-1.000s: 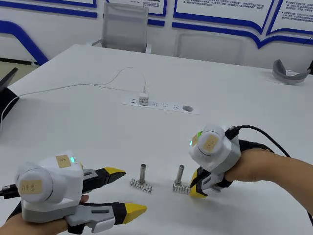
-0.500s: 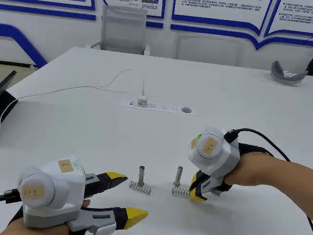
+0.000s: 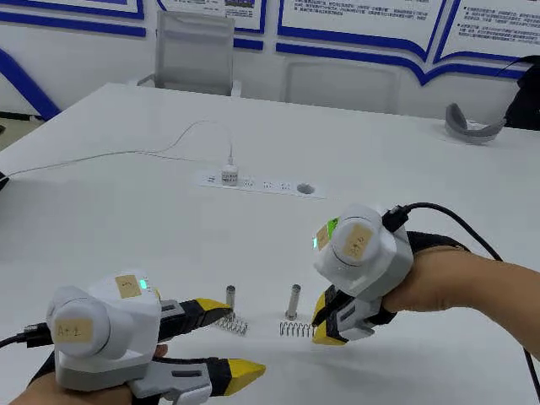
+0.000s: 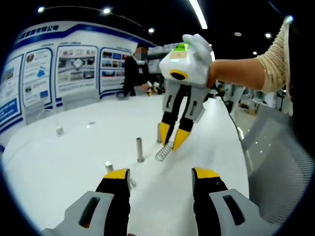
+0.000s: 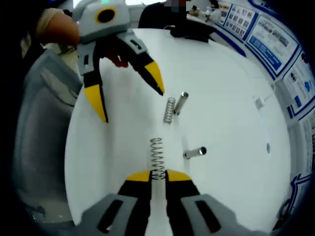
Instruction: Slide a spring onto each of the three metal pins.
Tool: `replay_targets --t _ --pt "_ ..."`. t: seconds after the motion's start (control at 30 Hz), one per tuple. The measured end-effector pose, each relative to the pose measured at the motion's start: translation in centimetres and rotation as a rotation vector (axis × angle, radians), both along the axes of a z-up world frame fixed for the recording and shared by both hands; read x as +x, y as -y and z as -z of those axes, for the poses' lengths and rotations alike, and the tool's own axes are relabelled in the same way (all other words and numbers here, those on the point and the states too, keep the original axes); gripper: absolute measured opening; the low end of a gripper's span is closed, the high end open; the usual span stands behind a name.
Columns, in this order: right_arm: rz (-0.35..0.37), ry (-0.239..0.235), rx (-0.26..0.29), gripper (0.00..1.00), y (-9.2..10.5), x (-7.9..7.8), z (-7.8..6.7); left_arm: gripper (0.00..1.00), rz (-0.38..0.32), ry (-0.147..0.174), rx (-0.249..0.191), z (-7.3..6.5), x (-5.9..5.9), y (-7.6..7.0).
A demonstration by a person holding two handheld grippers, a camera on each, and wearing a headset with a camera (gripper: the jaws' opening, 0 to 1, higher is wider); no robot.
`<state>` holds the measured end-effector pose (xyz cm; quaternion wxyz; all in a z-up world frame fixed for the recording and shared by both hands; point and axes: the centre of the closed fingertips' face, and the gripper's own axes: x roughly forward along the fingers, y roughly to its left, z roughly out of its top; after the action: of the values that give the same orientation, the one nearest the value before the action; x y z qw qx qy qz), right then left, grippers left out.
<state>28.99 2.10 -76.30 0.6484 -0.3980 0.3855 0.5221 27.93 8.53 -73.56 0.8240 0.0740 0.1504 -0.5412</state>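
Note:
Two short metal pins (image 3: 230, 296) (image 3: 294, 300) stand on the white table (image 3: 126, 211). One spring (image 3: 229, 323) lies by the left pin. My right gripper (image 3: 324, 327) is shut on the end of a second spring (image 3: 295, 329), which lies low beside the right pin. In the right gripper view that spring (image 5: 156, 156) runs out from my right gripper (image 5: 158, 176) between the pins (image 5: 180, 103) (image 5: 195, 153). My left gripper (image 3: 229, 339) is open, its upper jaw close to the left pin. In the left gripper view my left gripper (image 4: 162, 174) faces the held spring (image 4: 164, 150).
A white power strip (image 3: 253, 183) with a plugged charger and cable lies mid-table. A grey headset-like object (image 3: 472, 128) rests at the far right. A chair (image 3: 194, 51) stands behind the table. A person (image 4: 134, 71) stands in the background.
My left gripper has moved closer to the left pin and its spring. The right gripper stays shut on its spring beside the right pin. The camera has shifted.

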Motion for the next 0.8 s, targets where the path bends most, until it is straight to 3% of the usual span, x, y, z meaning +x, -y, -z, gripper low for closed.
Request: replay_targets --t 0.37,0.8 --pt "-0.059 0.023 0.004 0.11 -1.4 -1.4 -1.8 0.44 0.070 0.035 0.001 -0.6 -0.5 2.0" --pt "-0.122 0.032 0.000 0.12 -2.5 -2.3 -2.6 0.28 0.124 0.073 0.014 -0.8 -1.3 3.1"
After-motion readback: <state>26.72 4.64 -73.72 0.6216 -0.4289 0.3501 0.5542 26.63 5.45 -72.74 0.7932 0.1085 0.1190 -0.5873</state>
